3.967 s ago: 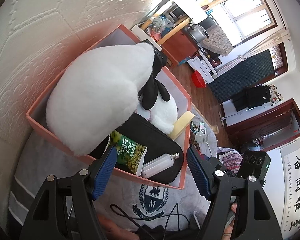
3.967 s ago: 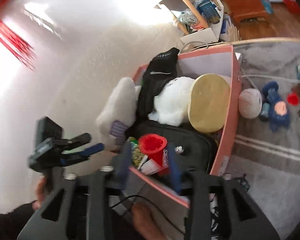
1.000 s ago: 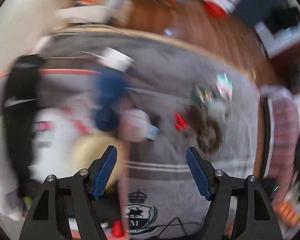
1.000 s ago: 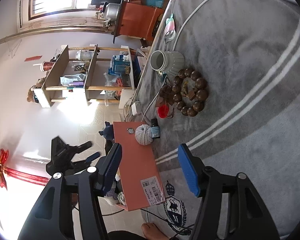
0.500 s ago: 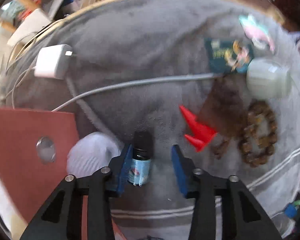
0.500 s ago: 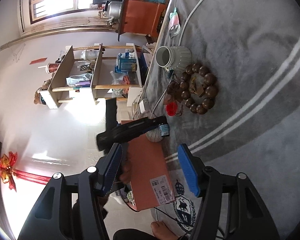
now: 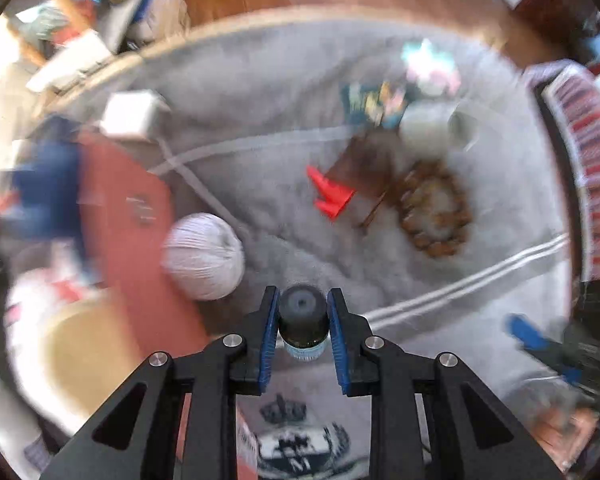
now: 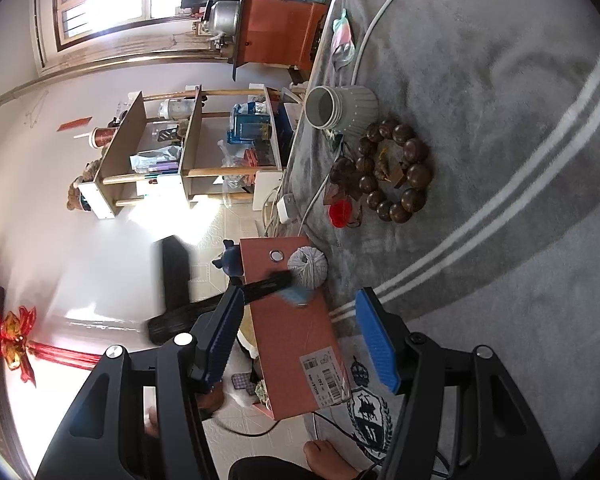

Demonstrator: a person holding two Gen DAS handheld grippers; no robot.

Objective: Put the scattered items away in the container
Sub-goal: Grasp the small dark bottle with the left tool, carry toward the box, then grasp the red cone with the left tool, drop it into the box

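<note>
Step in hand: pick-up of small dark bottle [image 7: 303,322] off grey rug [image 7: 440,292]. Left gripper [image 7: 302,334] pointing straight down, jaws closing, bottle between blue pads [image 7: 269,330], cap toward camera; pads look pressed against both sides. Bottle just beside white yarn ball [image 7: 204,257], which rests against outer wall of pink box [image 7: 138,232].

Right gripper [image 8: 300,338] held near level, jaws parted, nothing between them, idle by the box's side wall.

Next move, as judged: finish the squeeze, lift clear, carry left over box rim, release inside. Box looks well filled already — blue toy and pale round shape at blurred left edge of the left view — so needs a free gap for the drop.

Left loose on rug: yarn ball, red plastic piece [image 7: 332,196], wooden bead bracelet [image 8: 396,174], pale ribbed cup [image 8: 340,110] on its side, white cable [image 7: 236,146] with charger block [image 7: 130,114], small printed packets further off.

In the way: yarn ball close to left finger, likely nudged on lift; box wall between bottle and drop point. Left view motion-blurred, fine detail unclear.
</note>
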